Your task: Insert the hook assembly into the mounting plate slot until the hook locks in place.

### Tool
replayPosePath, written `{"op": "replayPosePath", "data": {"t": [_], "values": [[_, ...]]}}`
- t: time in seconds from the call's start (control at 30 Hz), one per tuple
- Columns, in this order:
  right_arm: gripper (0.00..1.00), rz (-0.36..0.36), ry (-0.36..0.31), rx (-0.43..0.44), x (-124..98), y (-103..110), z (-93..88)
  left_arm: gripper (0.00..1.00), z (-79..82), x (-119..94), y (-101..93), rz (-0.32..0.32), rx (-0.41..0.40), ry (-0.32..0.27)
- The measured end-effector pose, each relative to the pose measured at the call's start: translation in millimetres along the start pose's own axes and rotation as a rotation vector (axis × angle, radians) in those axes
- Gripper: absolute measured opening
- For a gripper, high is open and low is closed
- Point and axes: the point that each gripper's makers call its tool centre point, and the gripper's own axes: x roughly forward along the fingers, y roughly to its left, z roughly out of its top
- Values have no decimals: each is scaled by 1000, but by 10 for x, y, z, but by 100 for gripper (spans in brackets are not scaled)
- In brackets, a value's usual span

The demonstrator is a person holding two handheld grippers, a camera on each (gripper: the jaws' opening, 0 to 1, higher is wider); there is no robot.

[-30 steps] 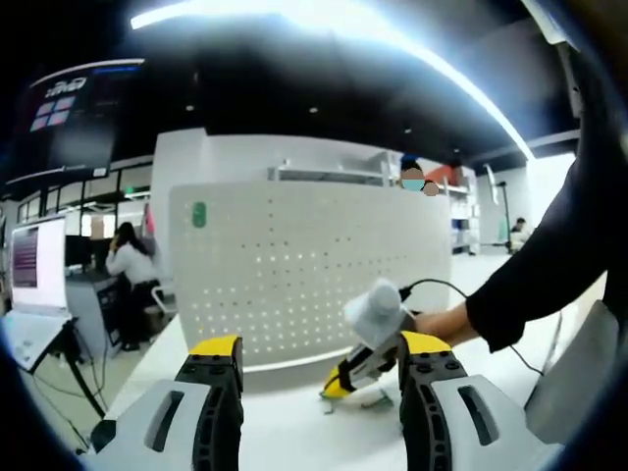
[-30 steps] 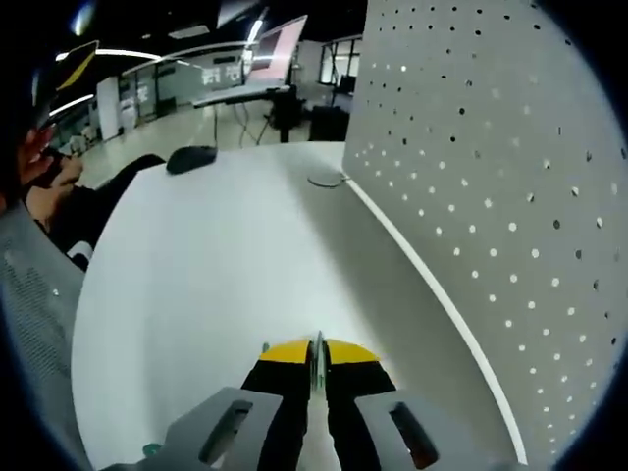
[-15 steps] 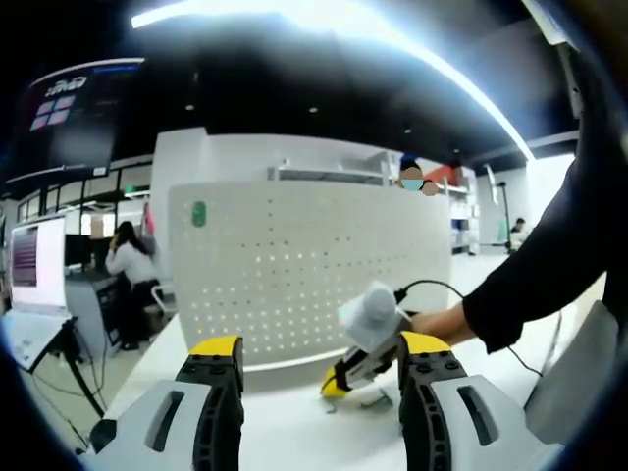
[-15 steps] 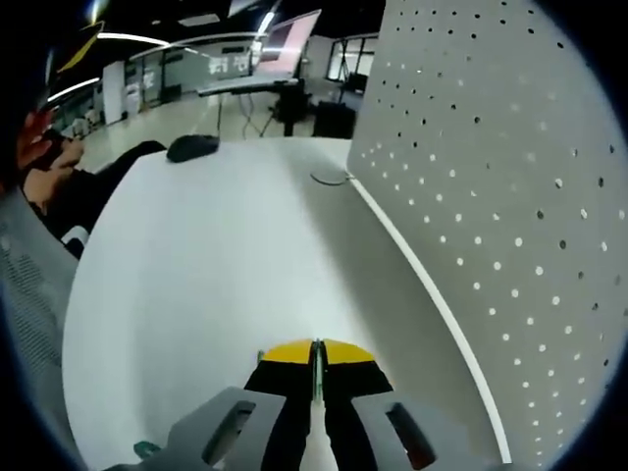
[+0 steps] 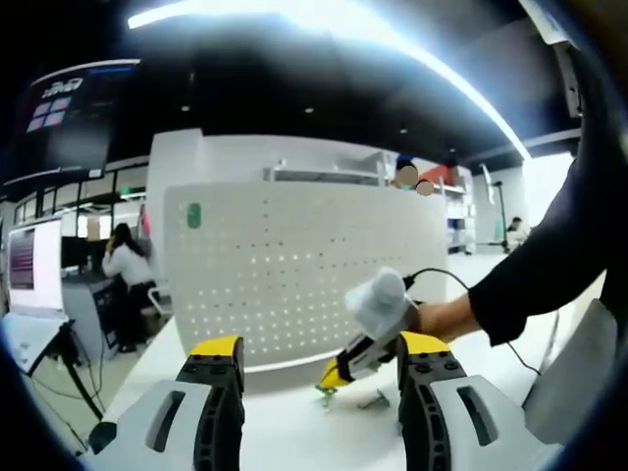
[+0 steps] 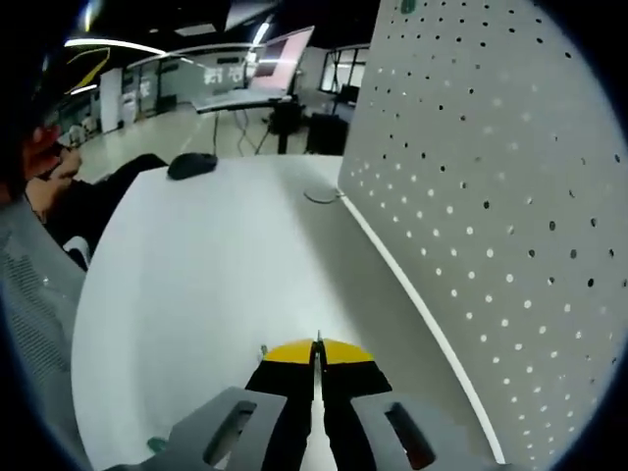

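Left gripper view: the left gripper stands with its jaws spread wide and nothing between them, facing the upright white perforated mounting plate on the white table; in front of the plate's lower edge, the right gripper, held by a hand, points its yellow tips down at the table, where a small hook part lies just beside them. Right gripper view: the right gripper has its jaws pressed together on a thin metal hook whose edge shows between the yellow tips, just above the table with the mounting plate rising close alongside, and a dark computer mouse lies well beyond the plate's far end.
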Motion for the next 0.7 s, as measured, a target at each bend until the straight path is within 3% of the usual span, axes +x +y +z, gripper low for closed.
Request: {"op": "replayPosePath", "data": {"t": [0.27, 0.53, 0.7], "values": [[0, -16, -6, 31, -115, -14, -66, 62, 2, -1, -24, -9, 6, 0], [0, -33, -85, 73, -298, -23, 141, 62, 2, -4, -32, -13, 5, 1], [0, -32, -156, 95, -468, 84, 317, 61, -4, -6, -33, -14, -1, 3]]}}
